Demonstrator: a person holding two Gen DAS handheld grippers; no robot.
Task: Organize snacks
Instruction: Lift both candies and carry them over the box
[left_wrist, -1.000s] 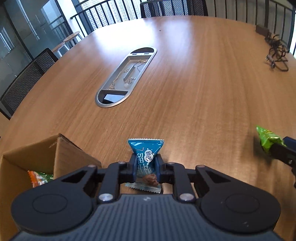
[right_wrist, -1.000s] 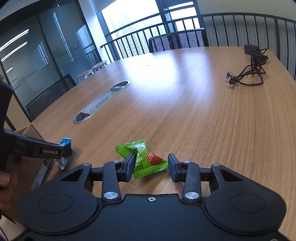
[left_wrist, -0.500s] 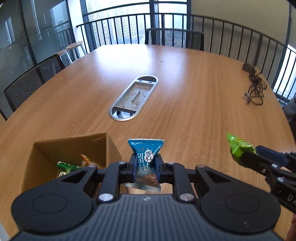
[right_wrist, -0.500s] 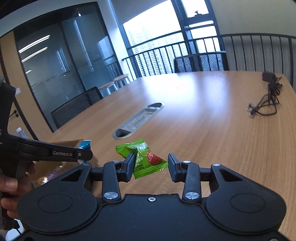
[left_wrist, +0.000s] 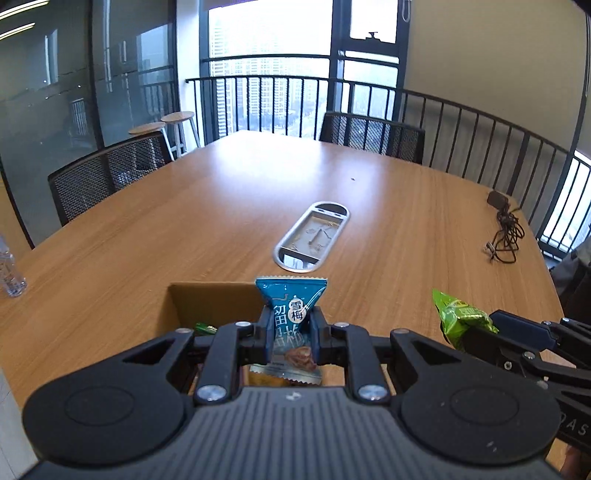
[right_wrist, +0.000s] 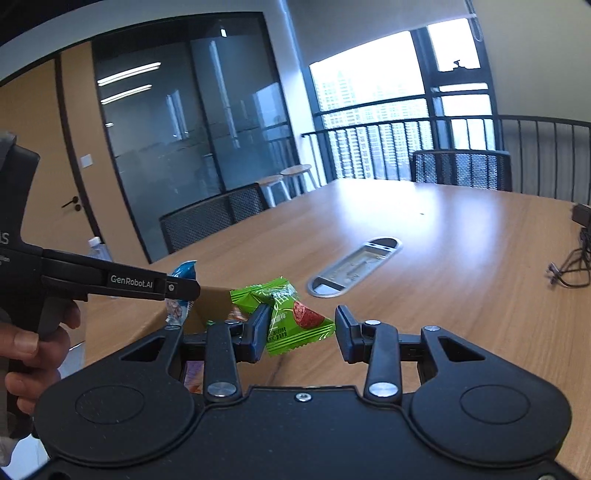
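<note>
Both grippers have risen and swung toward the cardboard box (left_wrist: 207, 299) since the earlier frames, so that the box now lies directly beneath the left gripper (left_wrist: 290, 334) instead of off to its side. Left jaws are closed narrowly on the blue snack packet (left_wrist: 291, 314), held upright above the box opening. The right gripper (right_wrist: 301, 328) carries the green snack packet (right_wrist: 291, 317); its jaws stand fairly wide, with the packet against the left finger and a visible gap to the right one, so whether it is truly clamped cannot be told. In the right wrist view the green packet hangs beside the box's right edge, over the table (right_wrist: 461, 280) rather than over the opening. Other wrapped snacks already lie in the box. The step in hand appears to be depositing both packets. To do it well, lower the left gripper until the blue packet is within the box walls before opening, then bring the right gripper leftward over the opening, keeping it level, since the green packet's hold looks loose and could slip early.
</note>
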